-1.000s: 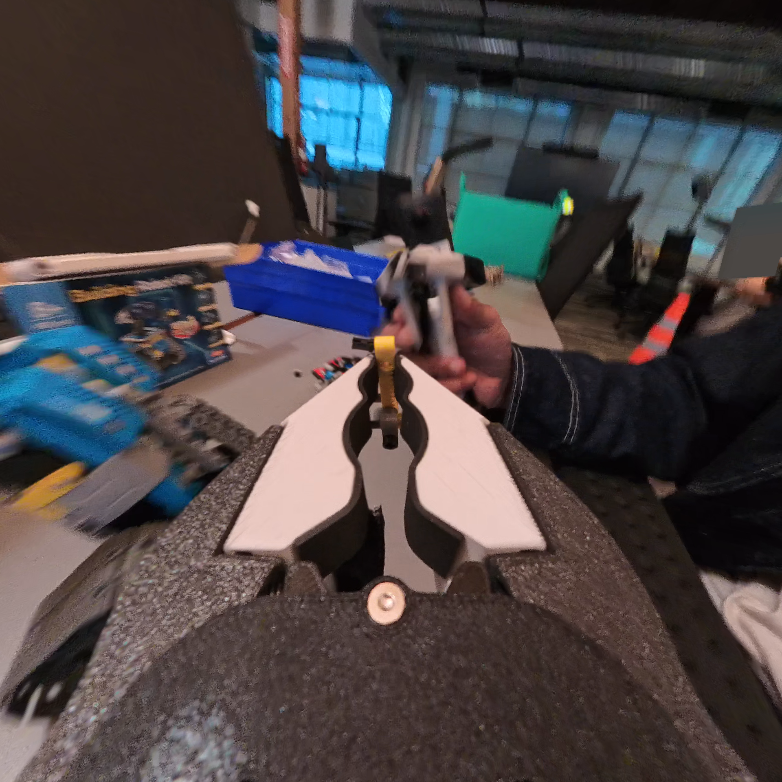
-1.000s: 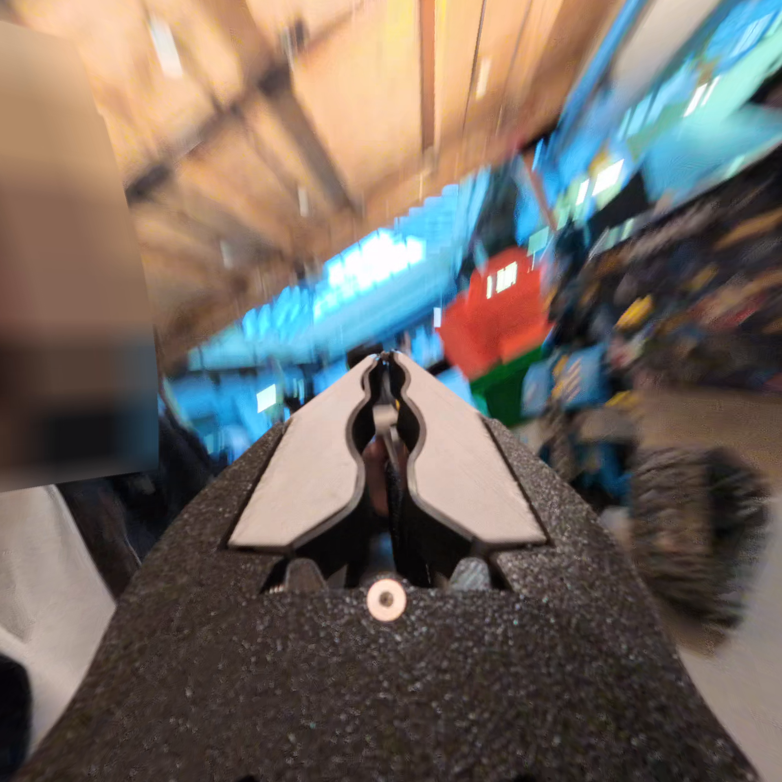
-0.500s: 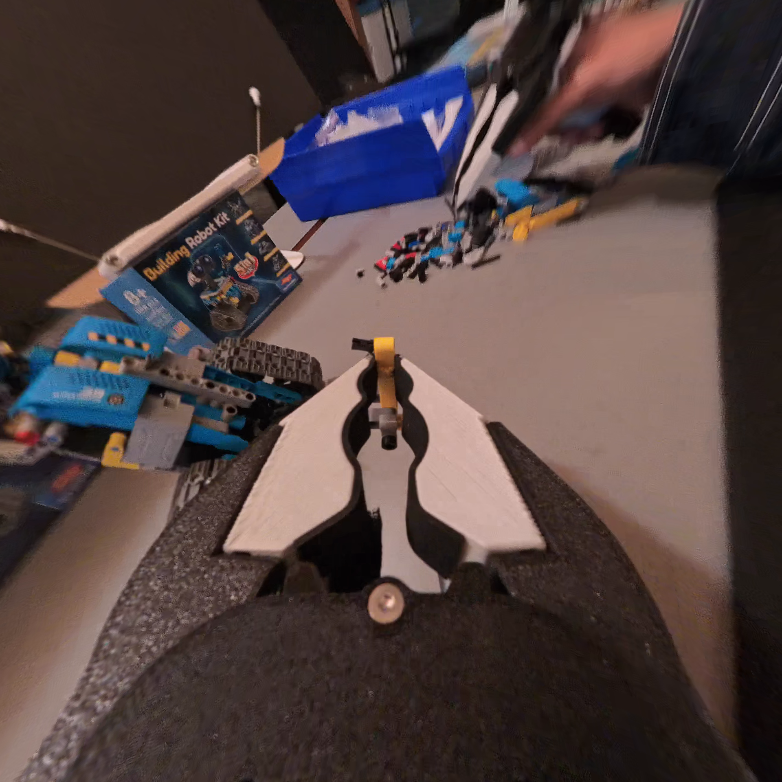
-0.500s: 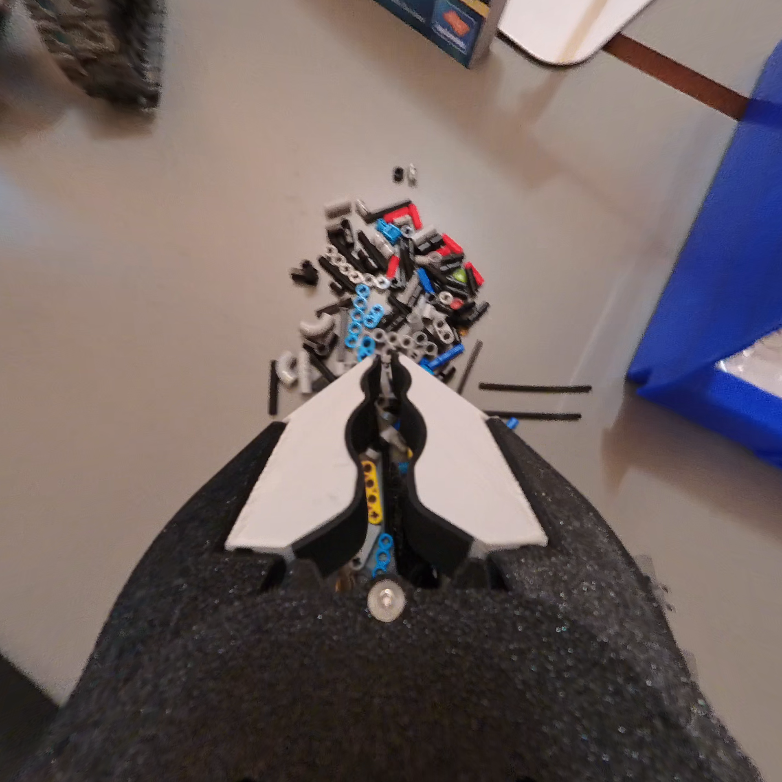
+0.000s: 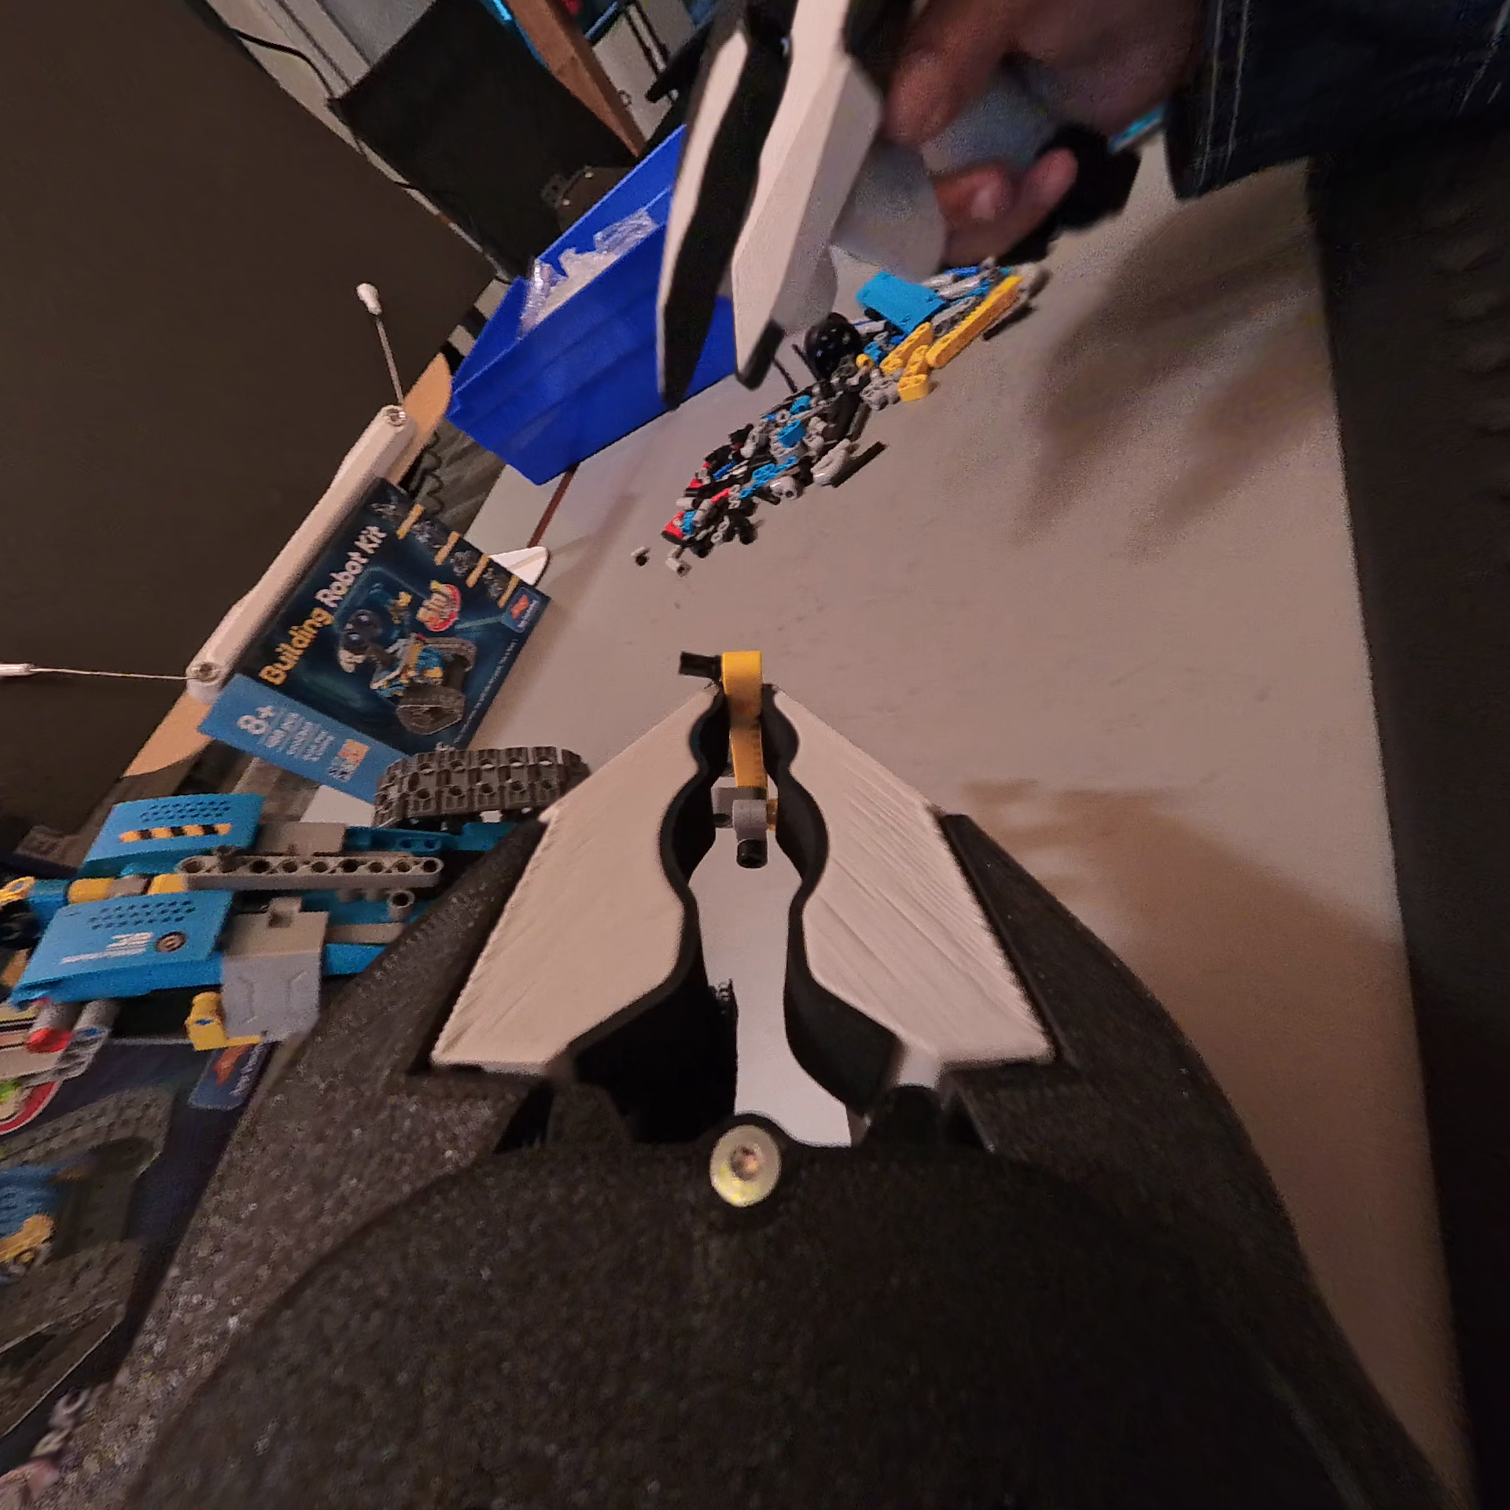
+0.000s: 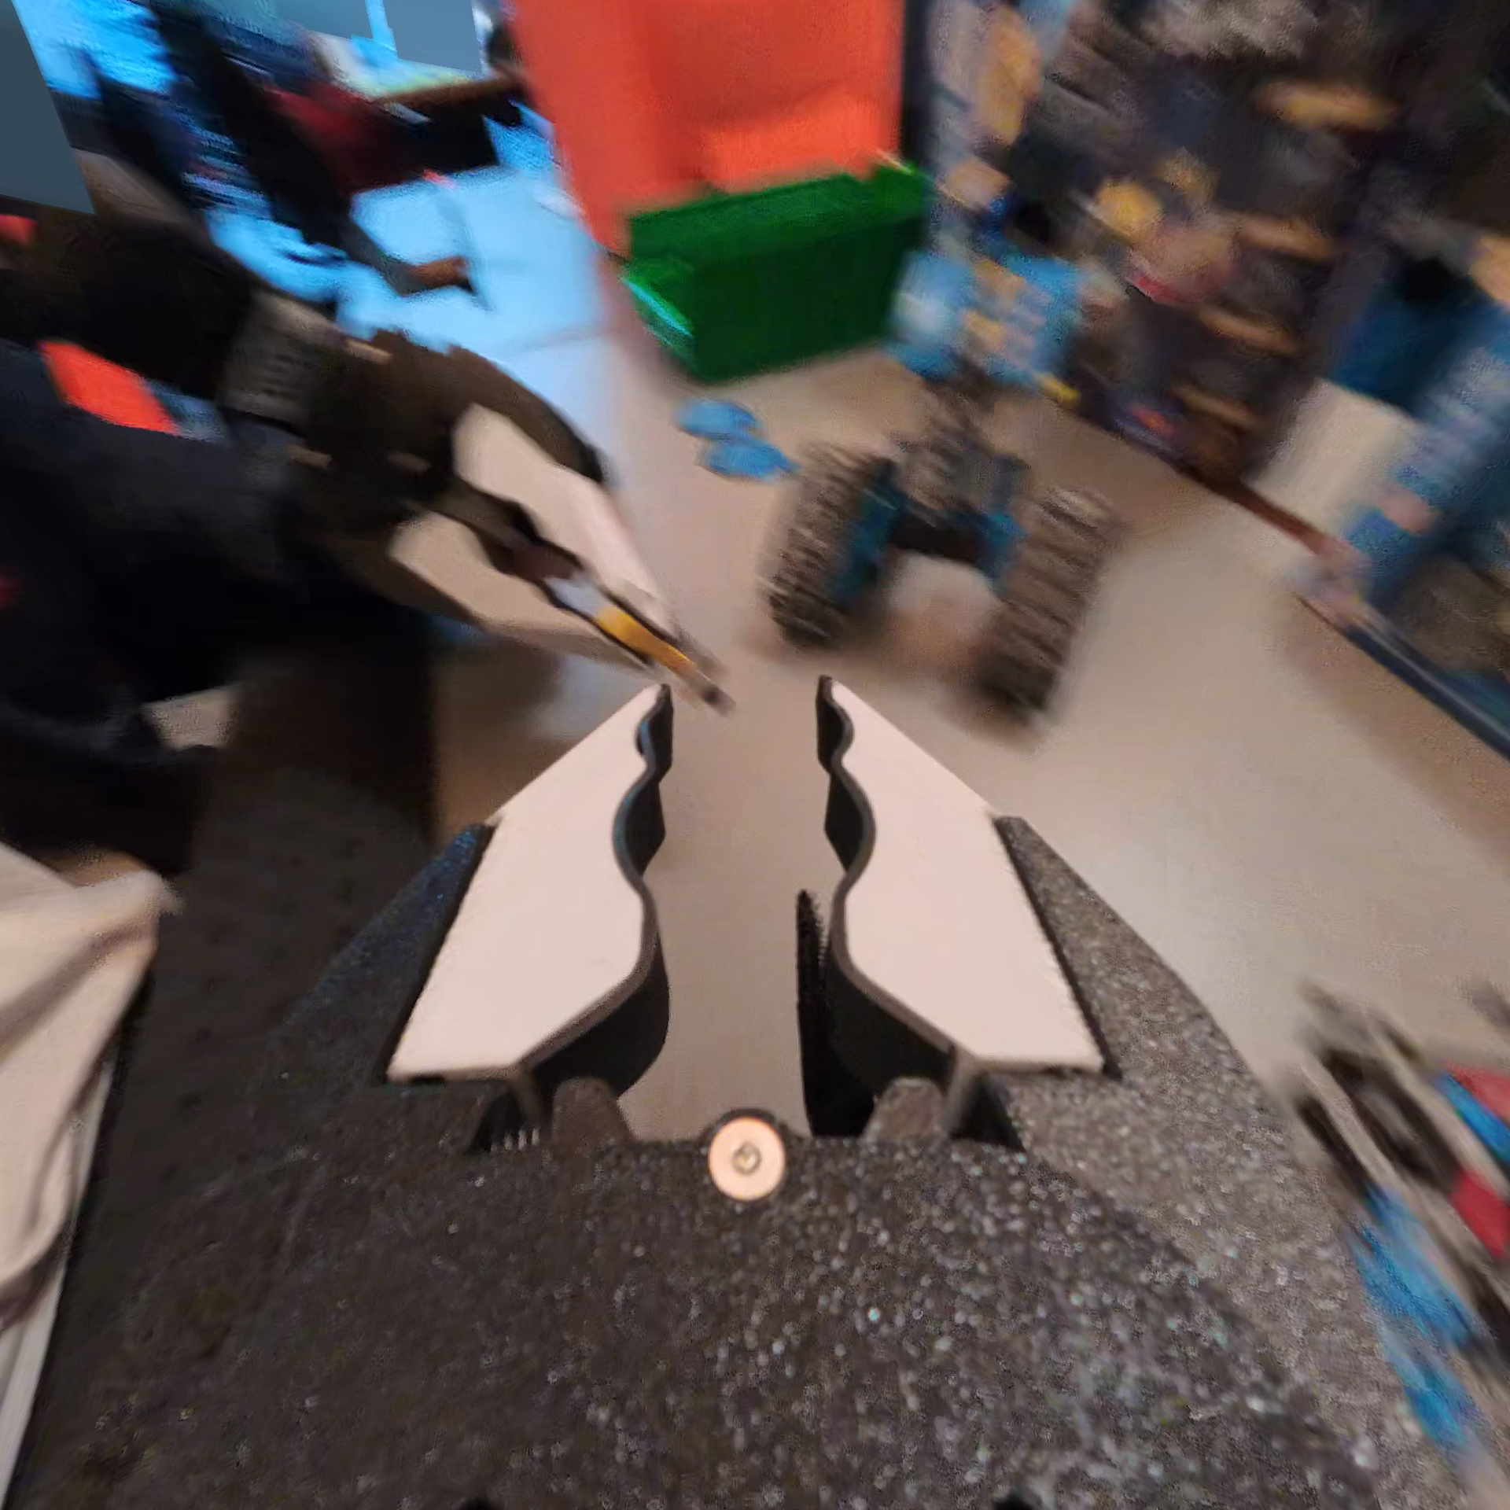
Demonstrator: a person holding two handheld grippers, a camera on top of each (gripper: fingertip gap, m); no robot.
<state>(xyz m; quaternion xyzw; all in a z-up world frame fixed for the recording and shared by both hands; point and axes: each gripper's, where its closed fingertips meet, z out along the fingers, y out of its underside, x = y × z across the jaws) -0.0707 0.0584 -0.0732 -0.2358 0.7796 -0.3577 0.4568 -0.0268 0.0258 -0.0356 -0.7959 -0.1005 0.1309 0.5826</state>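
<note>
My left gripper is shut on a yellow beam with a grey connector and a black pin at its near end. It hovers over the grey table. My right gripper is open and empty, its tips just right of the left gripper and the yellow beam. In the left wrist view the right gripper hangs from a hand above a pile of small parts.
A blue tracked robot model lies at the left, also blurred in the right wrist view. A kit box and blue bin stand behind. A green bin sits farther back. Across from one pair of fingers to the other is roughly 8 centimeters. The blue tracked robot model sits 15 centimeters or so from the ends of my left fingers. My right wrist view looks at it from another angle.
My right gripper was shut above the parts pile; it is now open, empty and turned toward the left gripper. The left gripper still holds the yellow beam, its view tilted.
</note>
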